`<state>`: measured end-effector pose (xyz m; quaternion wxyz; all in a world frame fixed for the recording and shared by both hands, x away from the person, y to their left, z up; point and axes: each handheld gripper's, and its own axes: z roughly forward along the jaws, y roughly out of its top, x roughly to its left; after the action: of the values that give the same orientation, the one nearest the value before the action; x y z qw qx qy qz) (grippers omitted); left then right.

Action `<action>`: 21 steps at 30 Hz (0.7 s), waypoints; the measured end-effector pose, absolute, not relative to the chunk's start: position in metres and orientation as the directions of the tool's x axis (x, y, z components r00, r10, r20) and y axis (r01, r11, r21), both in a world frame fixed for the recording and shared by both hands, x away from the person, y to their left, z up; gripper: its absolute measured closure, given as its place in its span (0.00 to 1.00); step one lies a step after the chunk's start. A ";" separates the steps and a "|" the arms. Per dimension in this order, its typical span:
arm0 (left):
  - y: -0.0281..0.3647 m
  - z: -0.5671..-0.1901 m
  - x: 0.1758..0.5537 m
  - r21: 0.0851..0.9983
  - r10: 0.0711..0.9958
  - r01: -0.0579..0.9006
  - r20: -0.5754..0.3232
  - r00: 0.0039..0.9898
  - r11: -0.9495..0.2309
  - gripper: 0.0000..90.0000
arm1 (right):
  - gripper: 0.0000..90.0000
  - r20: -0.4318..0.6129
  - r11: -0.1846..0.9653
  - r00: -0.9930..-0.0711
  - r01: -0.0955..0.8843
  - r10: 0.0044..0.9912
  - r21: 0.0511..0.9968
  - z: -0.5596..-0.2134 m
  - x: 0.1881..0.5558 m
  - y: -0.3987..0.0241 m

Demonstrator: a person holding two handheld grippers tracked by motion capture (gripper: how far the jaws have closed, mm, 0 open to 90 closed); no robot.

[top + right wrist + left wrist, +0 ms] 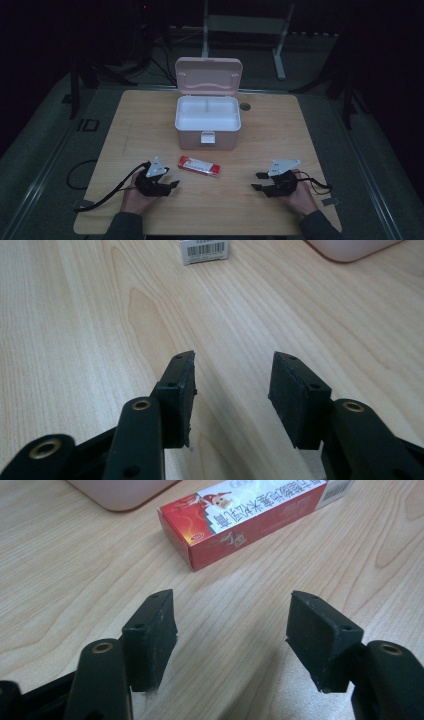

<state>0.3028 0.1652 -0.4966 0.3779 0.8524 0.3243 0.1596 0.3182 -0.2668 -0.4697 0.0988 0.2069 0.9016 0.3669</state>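
Red carton (199,166) lies flat betw. left gripper (172,184) & right gripper (256,181), nr pink box (208,131); both tongs wide, empty.

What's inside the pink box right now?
The pink box stands open, lid up. Its white tray has two compartments, both apparently empty. Anything under the tray is covered. The red carton lies outside on the table.

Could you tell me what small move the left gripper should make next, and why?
Probably ease the left gripper forward so its open jaws straddle the red and white carton. The carton lies flat on the table just ahead of it, untouched, and the pink box behind stands open.
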 end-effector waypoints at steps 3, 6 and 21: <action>0.166 -0.497 0.303 0.741 0.668 0.438 0.019 0.744 -0.509 0.41 | 0.58 -0.027 0.650 -0.899 0.296 0.438 0.699 -0.466 0.320 -0.263; 0.165 -0.499 0.303 0.732 0.667 0.444 0.020 0.745 -0.518 0.42 | 0.58 -0.041 0.666 -0.905 0.281 0.424 0.691 -0.458 0.322 -0.251; 0.166 -0.499 0.301 0.723 0.664 0.444 0.027 0.747 -0.529 0.43 | 0.58 -0.104 0.747 -0.922 0.232 0.373 0.623 -0.435 0.339 -0.188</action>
<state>0.3009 0.1658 -0.4992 0.3634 0.8610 0.3219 0.1514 0.3388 -0.1877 -0.4346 0.1115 0.1631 0.9280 0.3159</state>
